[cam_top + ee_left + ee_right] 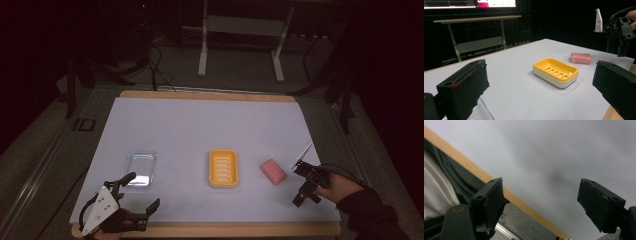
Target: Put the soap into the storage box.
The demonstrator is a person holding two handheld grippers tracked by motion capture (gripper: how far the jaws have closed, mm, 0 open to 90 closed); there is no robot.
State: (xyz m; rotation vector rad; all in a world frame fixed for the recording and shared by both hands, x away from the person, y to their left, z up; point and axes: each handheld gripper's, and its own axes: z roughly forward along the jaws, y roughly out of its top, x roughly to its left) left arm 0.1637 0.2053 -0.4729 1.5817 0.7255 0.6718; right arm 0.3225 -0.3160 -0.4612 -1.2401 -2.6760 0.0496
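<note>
On the white table (200,125) lie 3 things in a row near the person's edge: 1 clear plastic lid (139,168) at the left, 1 yellow soap dish (223,168) in the middle, and 1 pink soap bar (273,171) just to its right, apart from it. There are 2 grippers. The left gripper (141,191) sits at the near left corner, just near of the lid, its jaws spread wide and holding nothing. The right gripper (301,192) hangs at the near right edge, right of the soap bar, its jaws also wide apart and empty.
</note>
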